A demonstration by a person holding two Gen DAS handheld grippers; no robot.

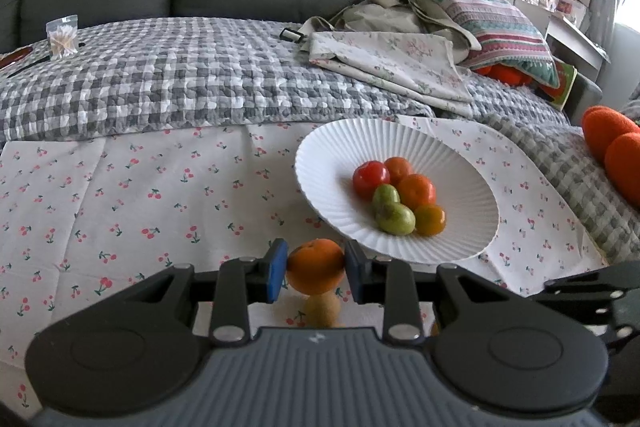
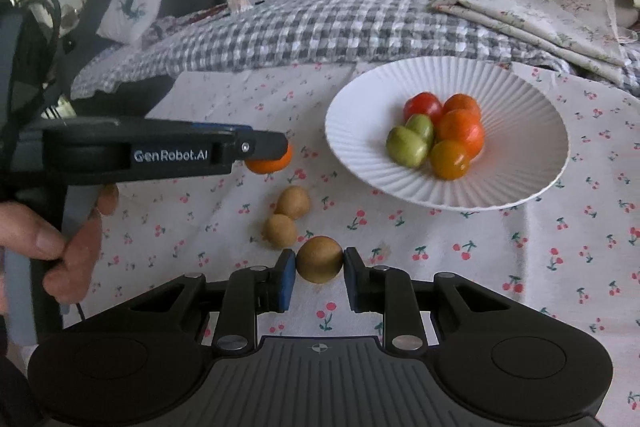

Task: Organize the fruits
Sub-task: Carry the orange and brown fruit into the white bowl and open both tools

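1. An orange (image 1: 315,271) is clamped in the left claw (image 1: 316,273) – near the white plate (image 1: 320,151).
2. A brown fruit (image 2: 319,259) is pinched by the right claw (image 2: 319,269) – roundness risks slipping.

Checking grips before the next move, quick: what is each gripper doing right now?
Left gripper: closed on the orange fruit.
Right gripper: closed on a round brown fruit; its fingers touch both sides.

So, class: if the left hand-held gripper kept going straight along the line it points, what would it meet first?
The left hand-held gripper, shut on an orange fruit, points forward and down. First in line looks like the cherry-print cloth, just left of the white plate. Depth is unclear, so it might clip the plate's near rim.
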